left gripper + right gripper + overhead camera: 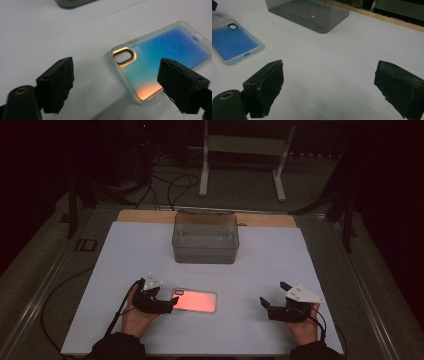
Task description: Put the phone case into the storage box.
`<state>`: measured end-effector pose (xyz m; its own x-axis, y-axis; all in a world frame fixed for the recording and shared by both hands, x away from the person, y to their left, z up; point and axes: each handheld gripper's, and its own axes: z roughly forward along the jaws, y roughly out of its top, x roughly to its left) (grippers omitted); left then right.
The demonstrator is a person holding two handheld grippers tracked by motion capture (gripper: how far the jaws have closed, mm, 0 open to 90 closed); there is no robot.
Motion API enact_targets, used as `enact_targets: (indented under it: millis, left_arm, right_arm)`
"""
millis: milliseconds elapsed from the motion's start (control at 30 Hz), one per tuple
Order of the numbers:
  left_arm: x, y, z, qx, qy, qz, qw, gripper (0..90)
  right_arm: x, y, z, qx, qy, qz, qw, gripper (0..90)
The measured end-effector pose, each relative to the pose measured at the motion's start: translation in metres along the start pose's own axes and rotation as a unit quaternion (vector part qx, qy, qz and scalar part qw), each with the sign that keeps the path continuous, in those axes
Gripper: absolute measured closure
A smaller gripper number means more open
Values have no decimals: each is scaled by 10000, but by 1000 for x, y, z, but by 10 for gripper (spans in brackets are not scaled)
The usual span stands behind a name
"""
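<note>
beside phone case (pixel 195 300), left claw (pixel 172 303) level.

One phone case (pixel 195 300) at 6 o'clock — one clear grey box (pixel 205 238) at 12 — two grippers, left (pixel 171 304) and right (pixel 263 302).

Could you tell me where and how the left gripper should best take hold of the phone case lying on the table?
Probably at the camera-cutout end of the phone case, which faces the left gripper. The case lies flat and thin, so pinch across its narrow width along the raised rim, coming in low from that end.
</note>
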<state>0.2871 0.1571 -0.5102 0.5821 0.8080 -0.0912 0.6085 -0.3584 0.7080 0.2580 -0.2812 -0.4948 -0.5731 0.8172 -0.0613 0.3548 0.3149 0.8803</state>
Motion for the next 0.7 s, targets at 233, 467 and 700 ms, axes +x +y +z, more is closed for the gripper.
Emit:
enact_targets:
  millis: [233,467,700]
  left_arm:
    - [-1,0,7,225,80,-76,9997,243]
    - [-2,0,10,416,127,-193,9989,415]
    - [-8,4,11,553,77,-124,9984,698]
  right_arm:
    - [0,0,0,7,-7,0,10000,91]
    - [0,0,0,13,-16,-5,10000,91]
    - [0,0,1,31,-25,-8,10000,91]
